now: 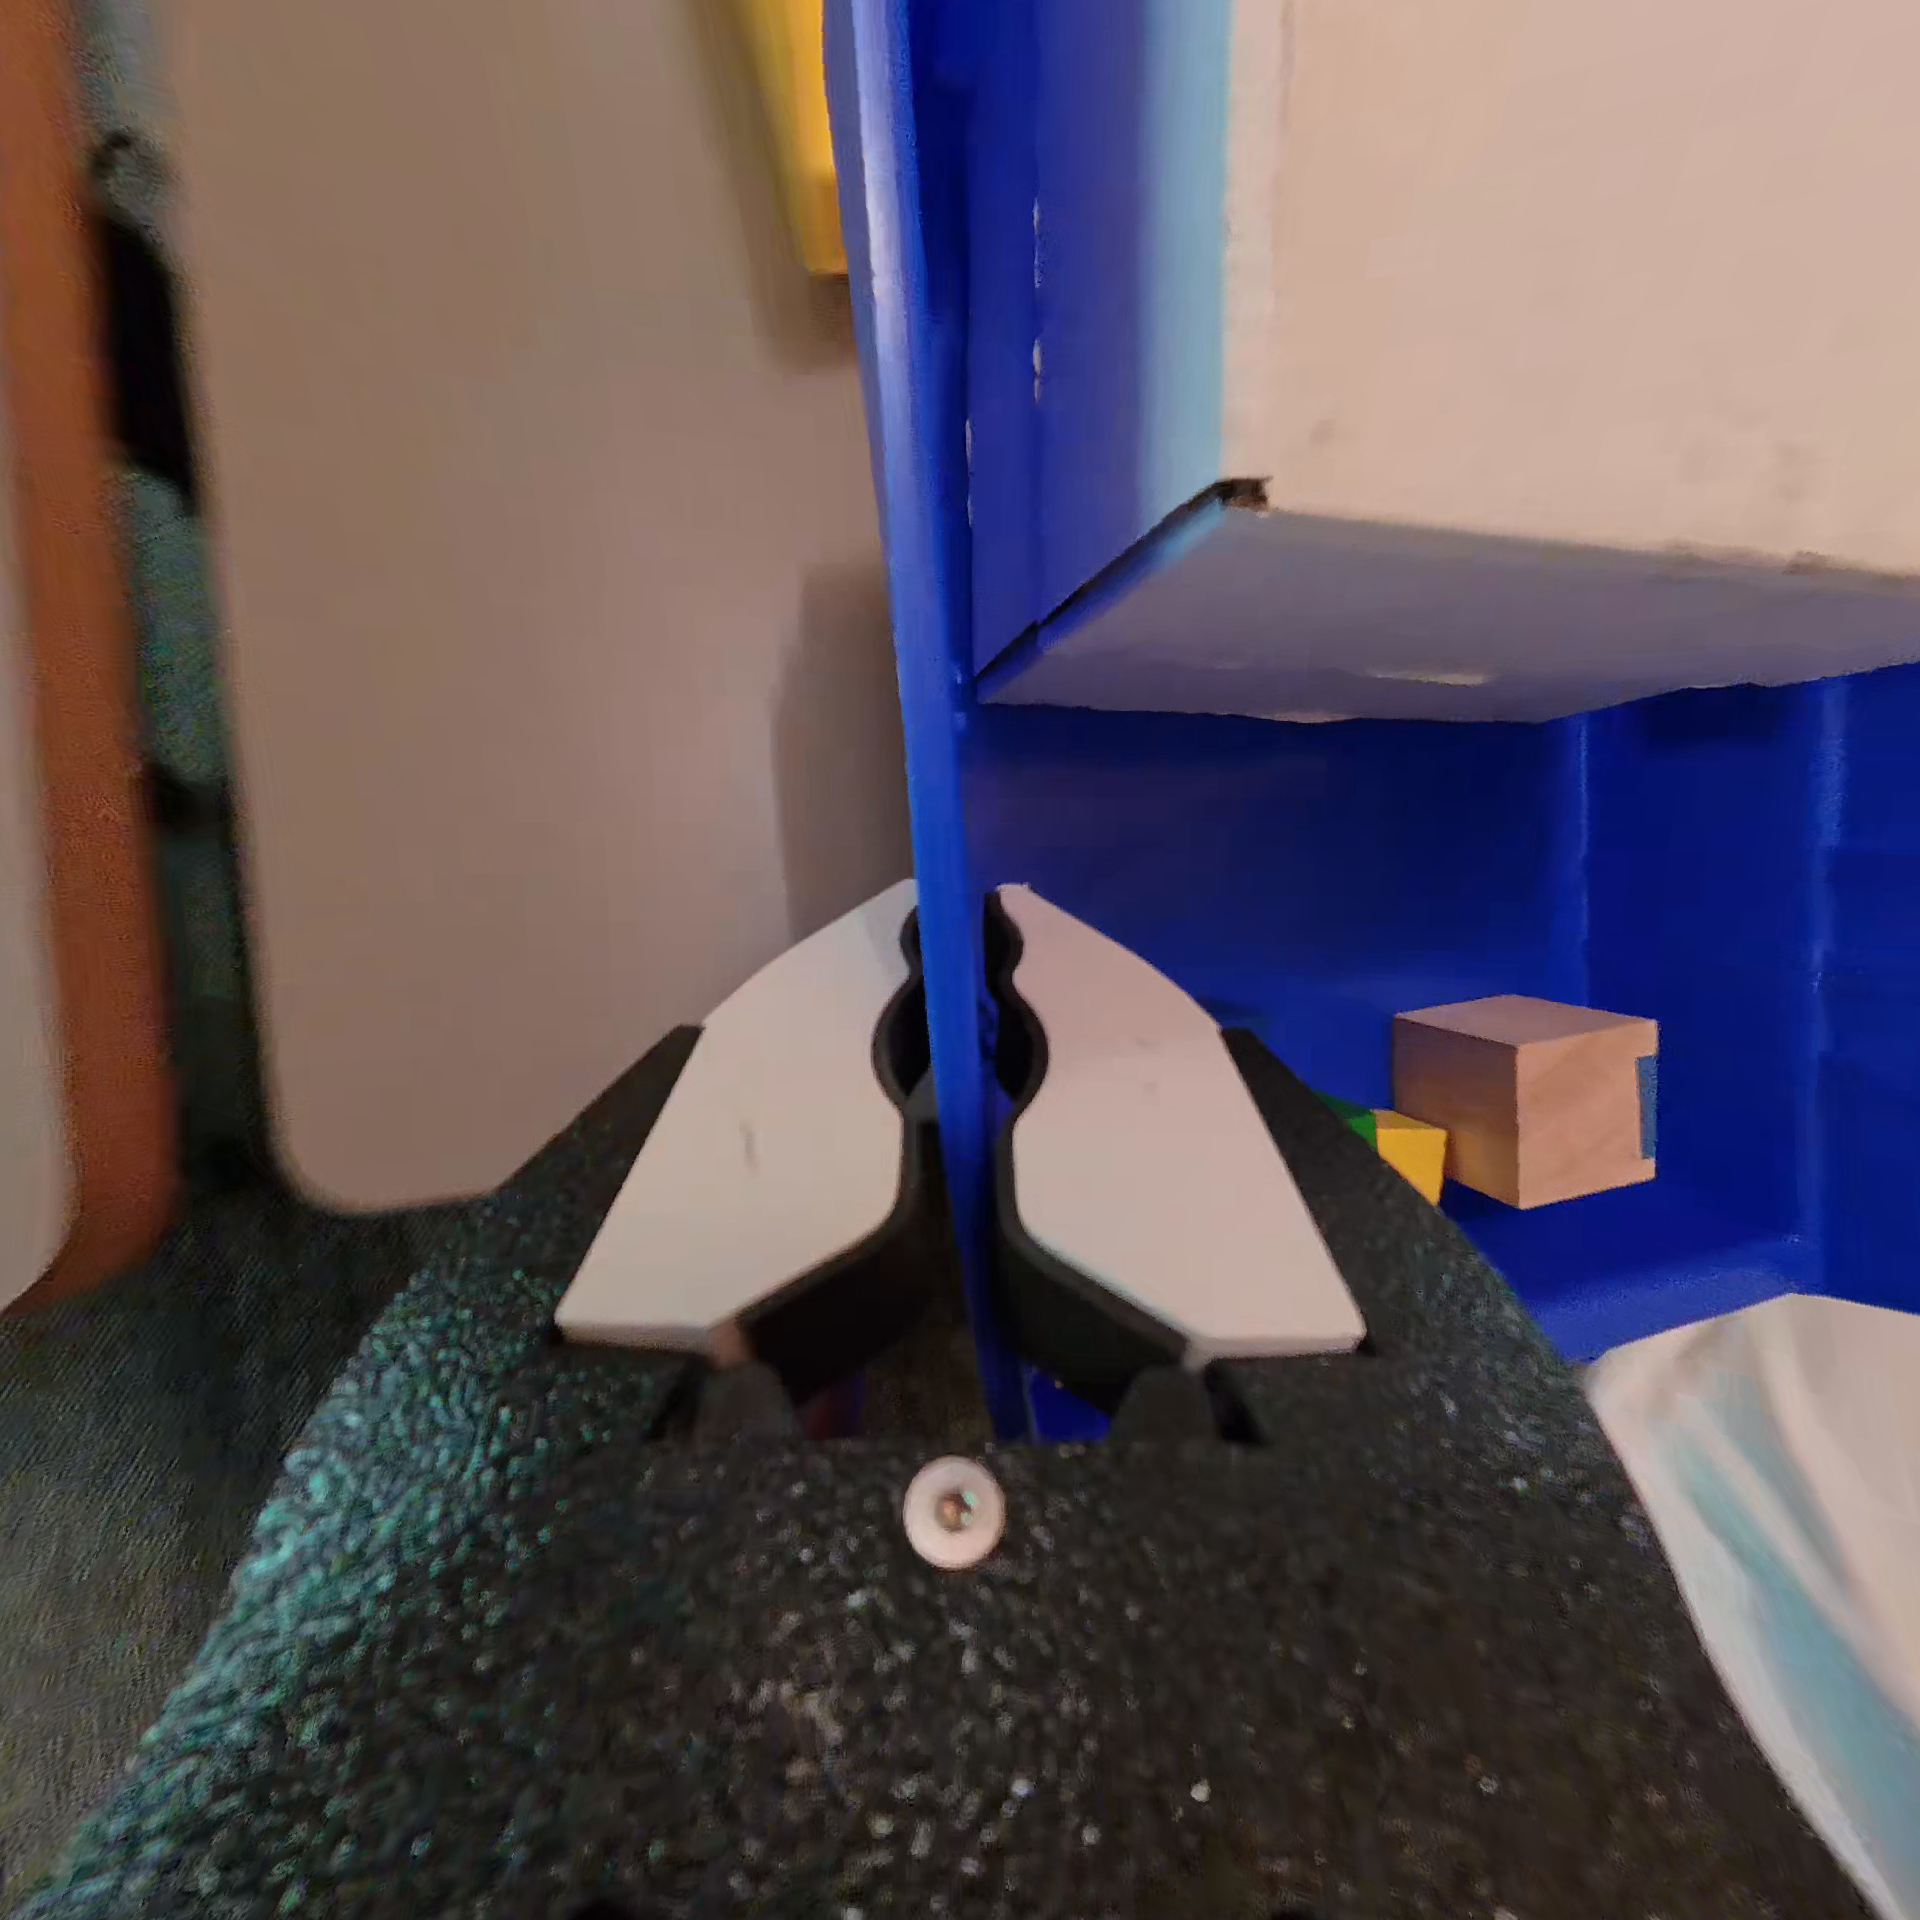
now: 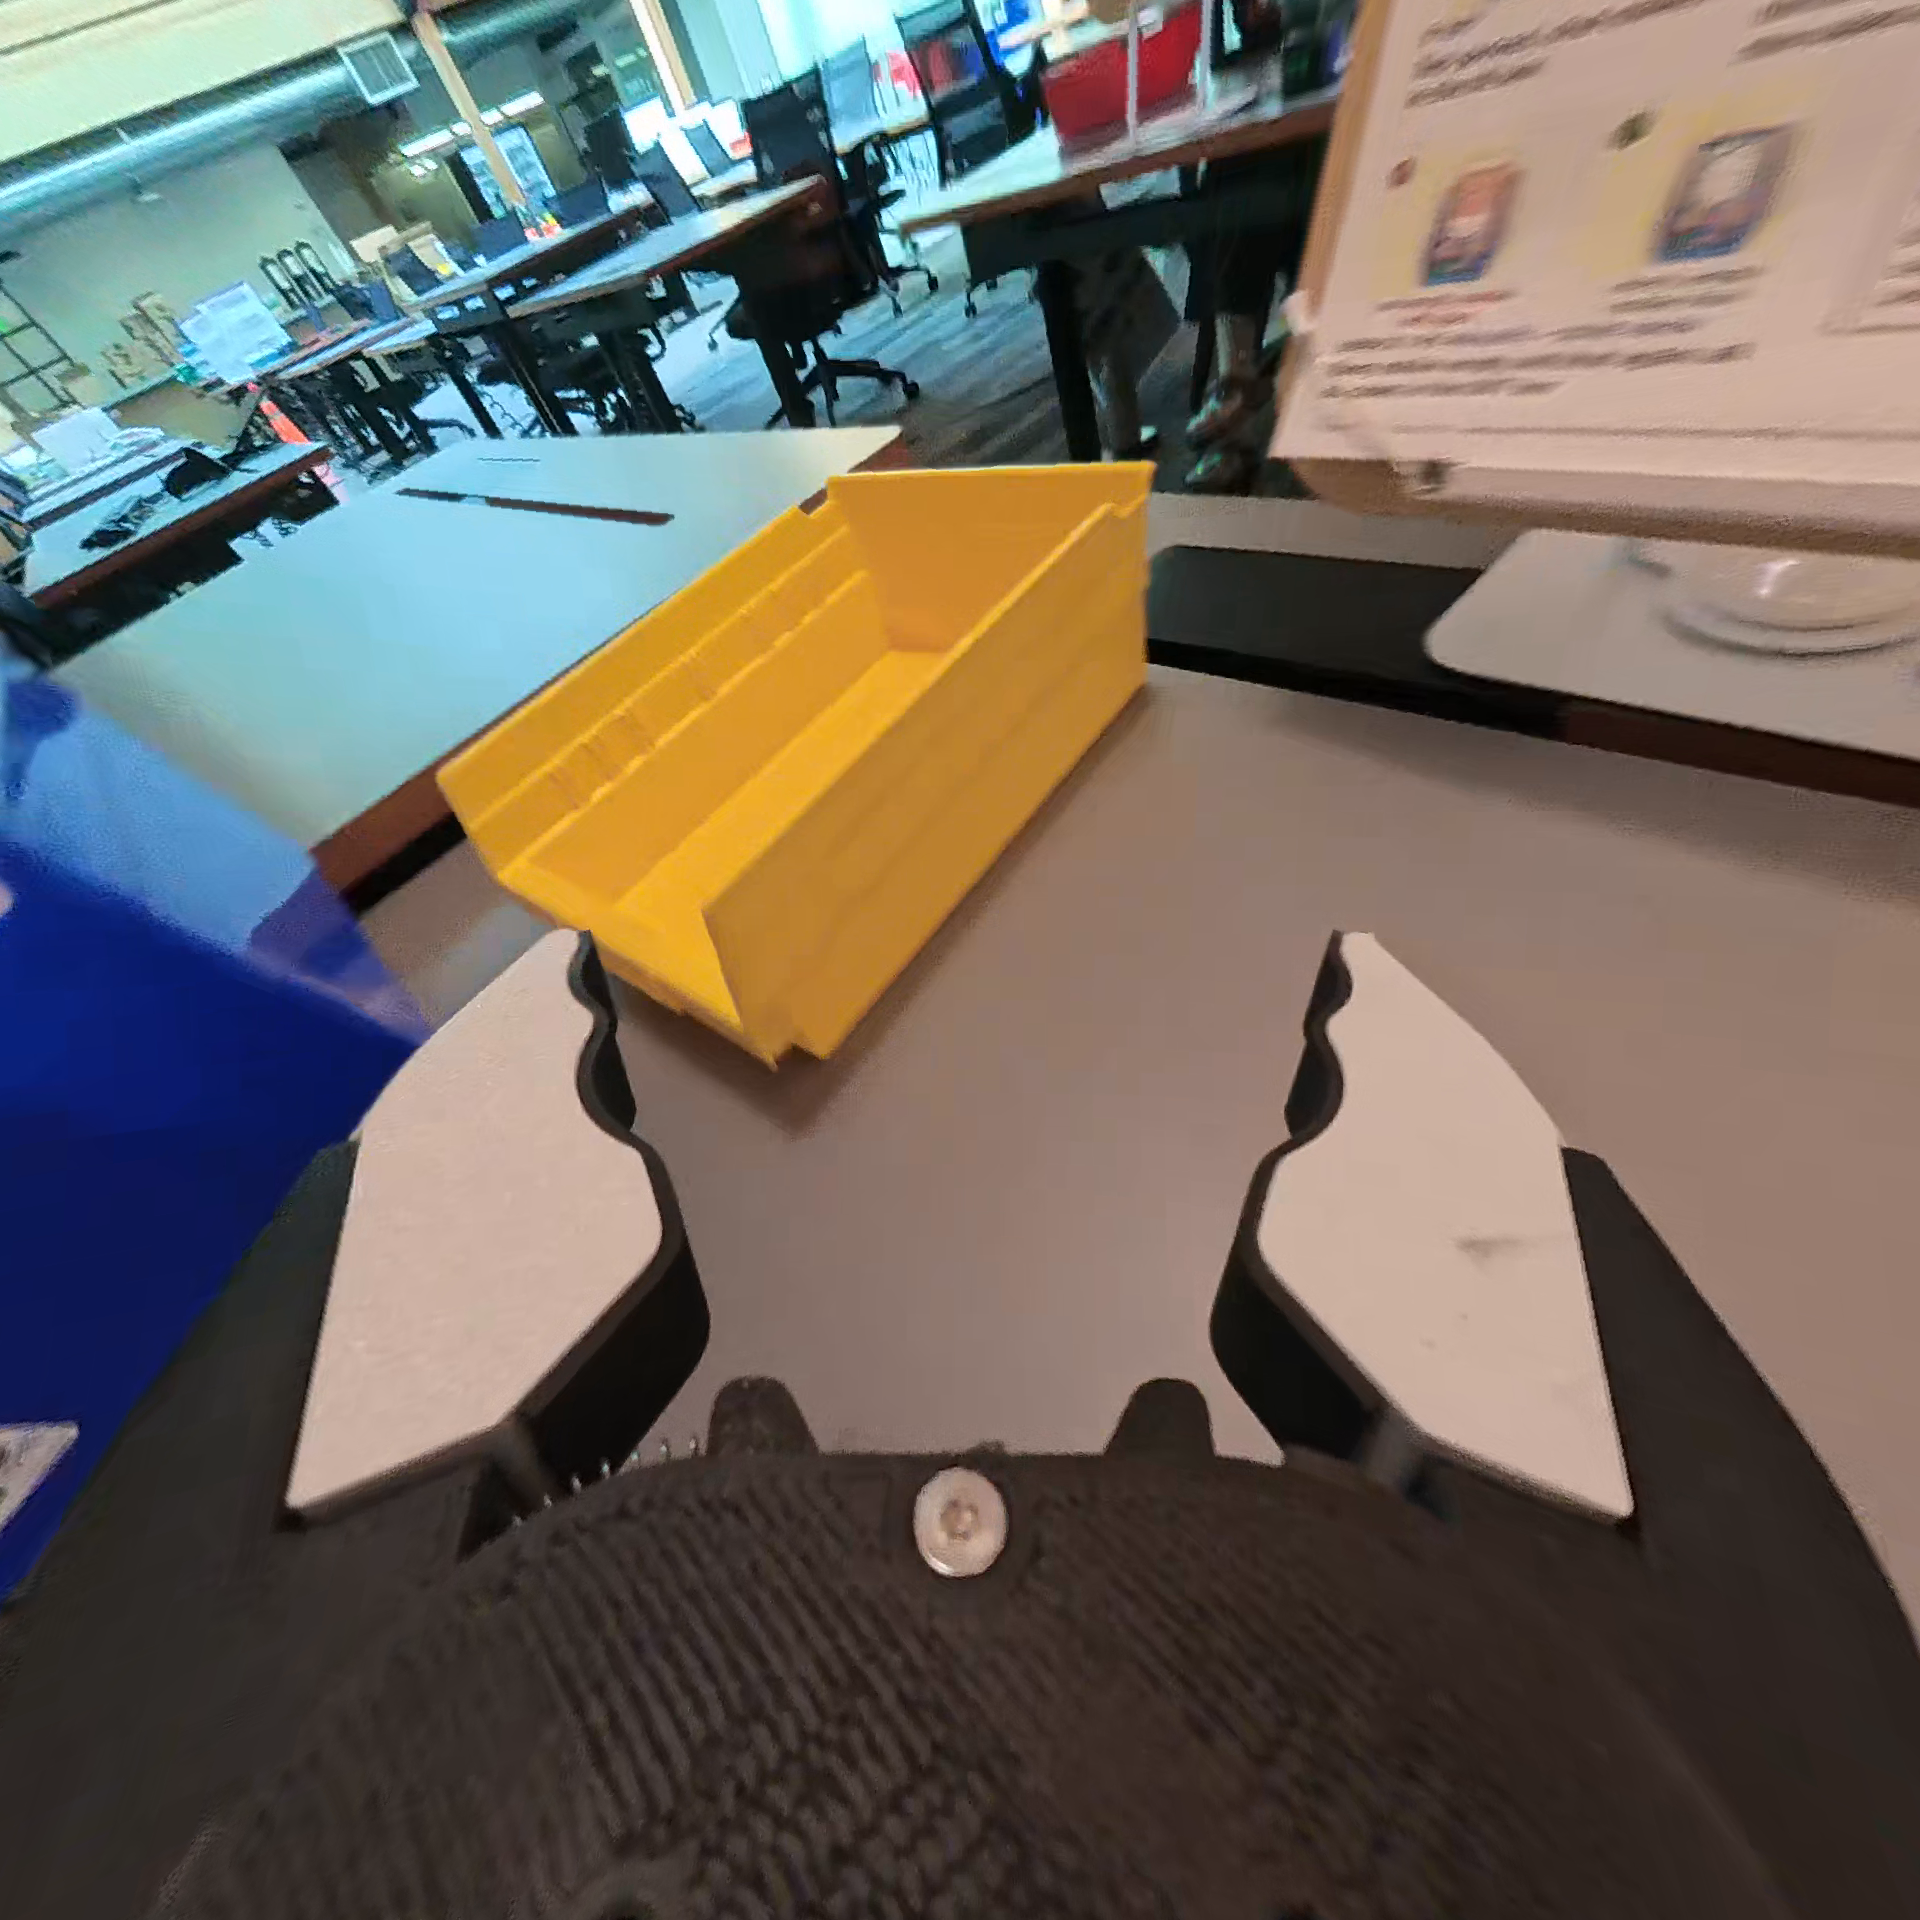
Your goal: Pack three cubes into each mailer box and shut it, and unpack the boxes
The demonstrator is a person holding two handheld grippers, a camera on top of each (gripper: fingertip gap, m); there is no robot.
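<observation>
My left gripper [image 1: 951, 904] is shut on the thin side wall of a blue mailer box [image 1: 940, 623], which it holds tipped on its side. The box's open inside faces me on the right. A plain wooden cube [image 1: 1517, 1101] lies in it, with a yellow cube [image 1: 1408, 1148] and a sliver of a green cube [image 1: 1354, 1120] beside it. A lid flap [image 1: 1403, 623] juts out above them. My right gripper [image 2: 961, 951] is open and empty above the grey table [image 2: 1351, 883], just in front of an empty yellow bin [image 2: 831, 748]. The blue box [image 2: 135, 1039] shows at the left edge.
A printed sheet on a board [image 2: 1621, 239] stands at the back right over a white mat with a glass dish [image 2: 1766, 603]. Other tables and office chairs [image 2: 821, 208] fill the room behind. A bit of the yellow bin [image 1: 805, 135] shows above the box. White material [image 1: 1787, 1558] lies lower right.
</observation>
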